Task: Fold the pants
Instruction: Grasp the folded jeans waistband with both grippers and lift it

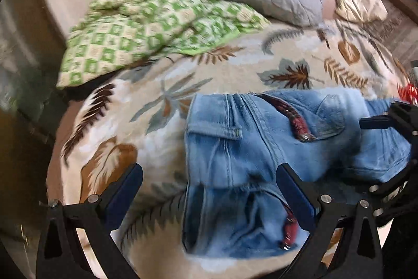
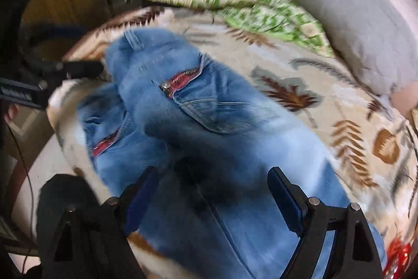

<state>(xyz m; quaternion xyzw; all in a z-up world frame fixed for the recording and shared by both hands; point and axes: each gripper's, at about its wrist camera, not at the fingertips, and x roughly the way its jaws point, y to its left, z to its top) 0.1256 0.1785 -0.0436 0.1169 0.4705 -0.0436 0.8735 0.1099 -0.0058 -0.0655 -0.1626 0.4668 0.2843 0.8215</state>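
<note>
I am looking down along both claws at a bed covered by a leaf-print blanket. The pants, light blue denim, lie bunched on that blanket with the waistband end up-frame; a red-lined pocket opening with a metal rivet shows on the seat. My left claw stands wide open above the blanket and the pants: its left finger is over bare blanket and its right finger is over denim, with nothing gripped between them. My right claw also stands wide open, both fingers hovering over a darker, shadowed patch of the denim, and it holds nothing. From the left wrist view, the right claw's black frame shows at the right edge, over the pants. From the right wrist view, the left claw's frame appears at the left edge, near the waistband. Behind the pants, well apart from them, lie a green-patterned quilt and a grey pillow. Both views are motion-blurred.
</note>
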